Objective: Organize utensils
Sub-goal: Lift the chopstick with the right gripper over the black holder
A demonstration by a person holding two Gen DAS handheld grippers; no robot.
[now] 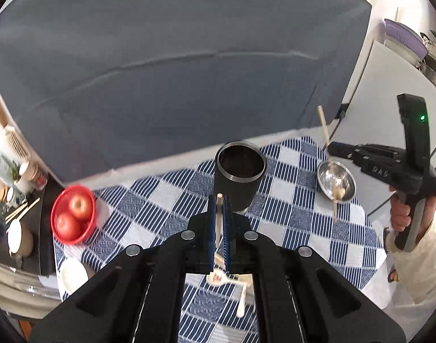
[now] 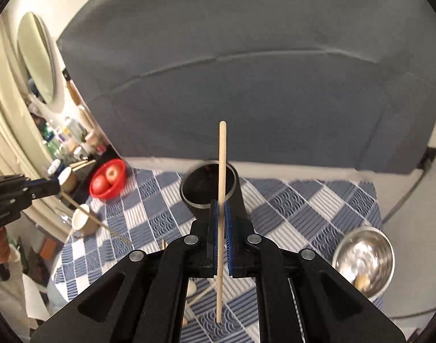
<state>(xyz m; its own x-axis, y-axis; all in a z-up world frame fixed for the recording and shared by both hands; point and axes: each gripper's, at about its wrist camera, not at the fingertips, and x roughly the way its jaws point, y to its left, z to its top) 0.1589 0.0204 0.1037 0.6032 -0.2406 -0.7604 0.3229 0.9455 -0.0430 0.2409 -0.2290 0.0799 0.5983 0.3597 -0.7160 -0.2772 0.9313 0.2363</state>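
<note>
My left gripper [image 1: 219,200] is shut on a thin wooden chopstick [image 1: 218,223], held above the checked cloth just short of the black cylindrical holder [image 1: 239,180]. In the right wrist view the left gripper [image 2: 57,185] shows at the left, its chopstick [image 2: 103,224] slanting down. My right gripper [image 2: 221,203] is shut on another chopstick [image 2: 222,157], whose upper end stands in front of the holder [image 2: 208,185]. The left wrist view shows the right gripper [image 1: 330,147] high at the right with its chopstick [image 1: 323,125]. Two white spoons [image 1: 218,278] lie on the cloth beneath my left gripper.
A red bowl [image 1: 73,214] with apples sits at the table's left corner, with a paper cup [image 2: 83,218] near it. A steel bowl [image 1: 336,184] stands on the right. A grey cushion [image 1: 189,71] rises behind the table. A cluttered shelf [image 2: 61,137] is on the left.
</note>
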